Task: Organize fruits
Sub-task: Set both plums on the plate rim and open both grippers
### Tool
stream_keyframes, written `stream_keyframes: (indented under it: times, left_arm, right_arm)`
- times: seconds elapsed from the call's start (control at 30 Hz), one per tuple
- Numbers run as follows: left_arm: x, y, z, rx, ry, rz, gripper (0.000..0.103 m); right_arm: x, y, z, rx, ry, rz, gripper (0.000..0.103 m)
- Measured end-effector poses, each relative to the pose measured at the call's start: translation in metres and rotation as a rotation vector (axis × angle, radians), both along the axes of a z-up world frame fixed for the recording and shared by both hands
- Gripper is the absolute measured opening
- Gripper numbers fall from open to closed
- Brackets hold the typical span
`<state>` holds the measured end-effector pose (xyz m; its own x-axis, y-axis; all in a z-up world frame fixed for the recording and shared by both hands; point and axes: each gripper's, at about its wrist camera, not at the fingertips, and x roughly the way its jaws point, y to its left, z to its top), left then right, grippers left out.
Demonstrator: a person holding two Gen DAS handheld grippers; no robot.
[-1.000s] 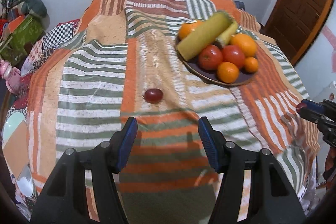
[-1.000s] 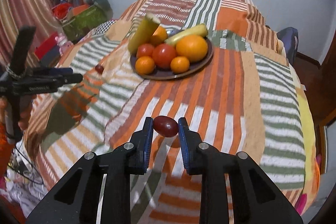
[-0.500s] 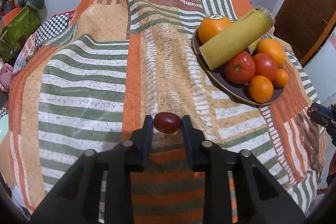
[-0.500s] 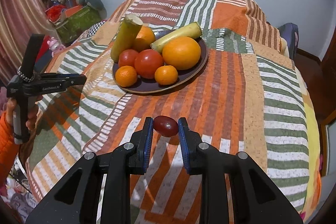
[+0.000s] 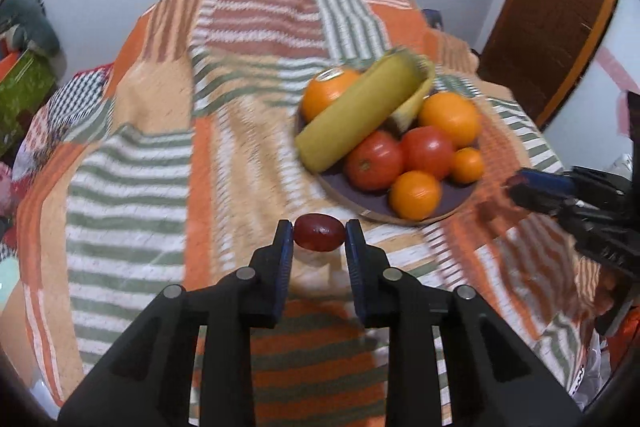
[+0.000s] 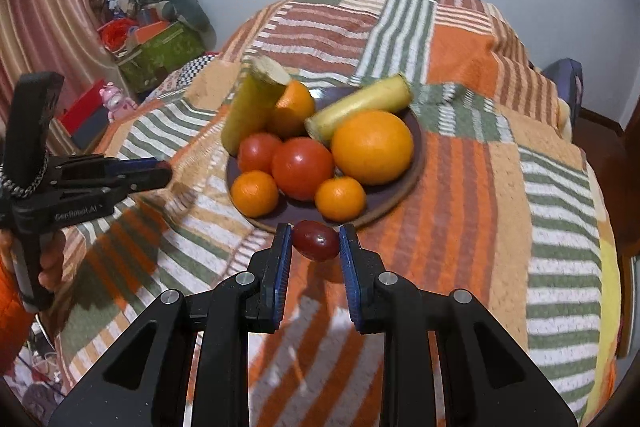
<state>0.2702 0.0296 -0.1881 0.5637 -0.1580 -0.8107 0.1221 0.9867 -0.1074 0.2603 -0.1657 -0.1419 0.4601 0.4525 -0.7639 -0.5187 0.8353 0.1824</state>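
Both grippers, left gripper (image 5: 319,235) and right gripper (image 6: 315,239), each pinch a red grape tight, poised near the plate (image 6: 416,163) for loading.

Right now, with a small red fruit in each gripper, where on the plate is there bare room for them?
Bare plate shows only at the near rim, beside the small orange, and at the right edge past the large orange. The middle is crowded with tomatoes. The bedspread around it lies free.
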Motion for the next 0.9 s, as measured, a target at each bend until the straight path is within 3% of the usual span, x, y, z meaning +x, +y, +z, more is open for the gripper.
stream_keyframes:
  times: [0.4,0.63,0.8,0.9]
  left_arm:
    - [0.035,-0.036,-0.017,-0.009,0.050,-0.072,0.026]
    - [0.041,-0.035,-0.022,0.003,0.063,-0.054,0.026]
    - [0.041,-0.036,-0.021,0.029,0.064,-0.044,0.035]
    - [0.041,-0.033,-0.021,0.022,0.071,-0.037,0.038]
  right_arm:
    - [0.015,0.039,-0.022,-0.066,0.029,0.085,0.022]
    - [0.022,0.041,-0.029,-0.083,0.040,0.085,0.023]
    - [0.023,0.044,-0.033,-0.103,0.046,0.087,0.024]
    - [0.022,0.044,-0.033,-0.106,0.050,0.081,0.030]
